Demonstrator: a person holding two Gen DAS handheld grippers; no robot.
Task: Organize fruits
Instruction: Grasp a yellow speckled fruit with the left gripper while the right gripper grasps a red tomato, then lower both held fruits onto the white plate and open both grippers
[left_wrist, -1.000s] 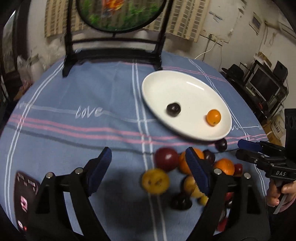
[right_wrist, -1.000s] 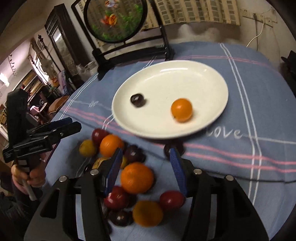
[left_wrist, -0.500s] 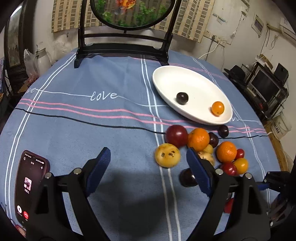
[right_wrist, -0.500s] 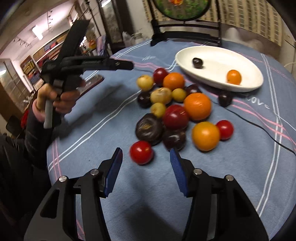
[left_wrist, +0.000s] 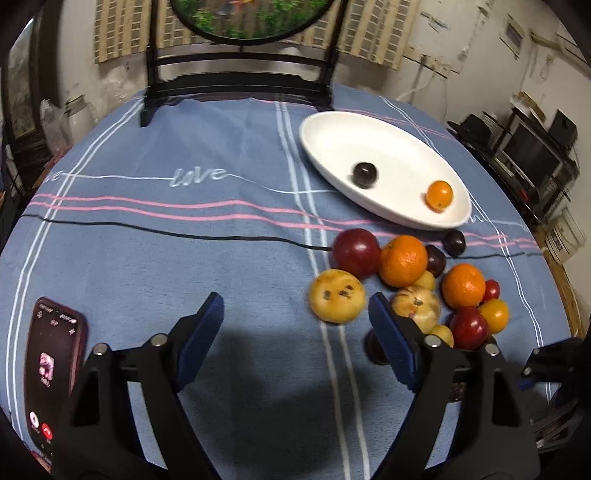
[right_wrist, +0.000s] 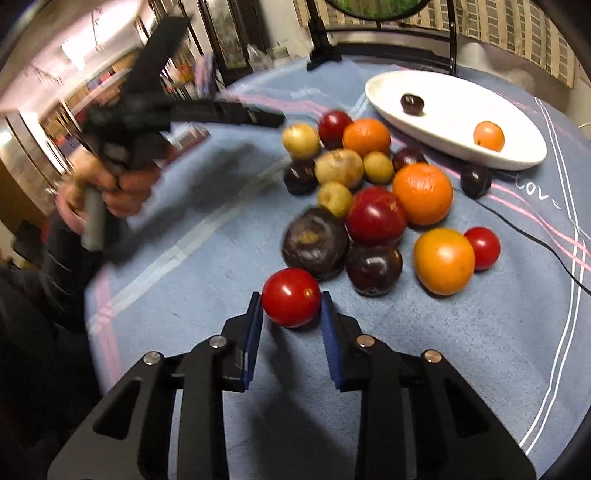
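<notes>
A pile of several fruits (right_wrist: 373, 192) lies on the blue cloth near a white oval plate (right_wrist: 447, 122). The plate holds a dark plum (right_wrist: 412, 103) and a small orange (right_wrist: 488, 136). My right gripper (right_wrist: 290, 299) is shut on a red tomato (right_wrist: 291, 295) at the near edge of the pile. My left gripper (left_wrist: 293, 297) is open and its jaws are closing over bare cloth, with nothing between them. A yellow spotted fruit (left_wrist: 337, 295) lies just ahead of its right finger. The plate (left_wrist: 369, 140) sits farther back right in the left wrist view.
A phone (left_wrist: 51, 354) with a lit screen lies at the near left of the table. A black stand (left_wrist: 240, 85) with a round panel stands at the far edge. A hand (right_wrist: 107, 184) holds the left gripper (right_wrist: 207, 110) left of the pile. A thin black cable (left_wrist: 166, 230) crosses the cloth.
My right gripper has shut on the red tomato that lay just ahead of its open fingers. The left gripper's jaws have narrowed a little and it has edged toward the fruit pile.
</notes>
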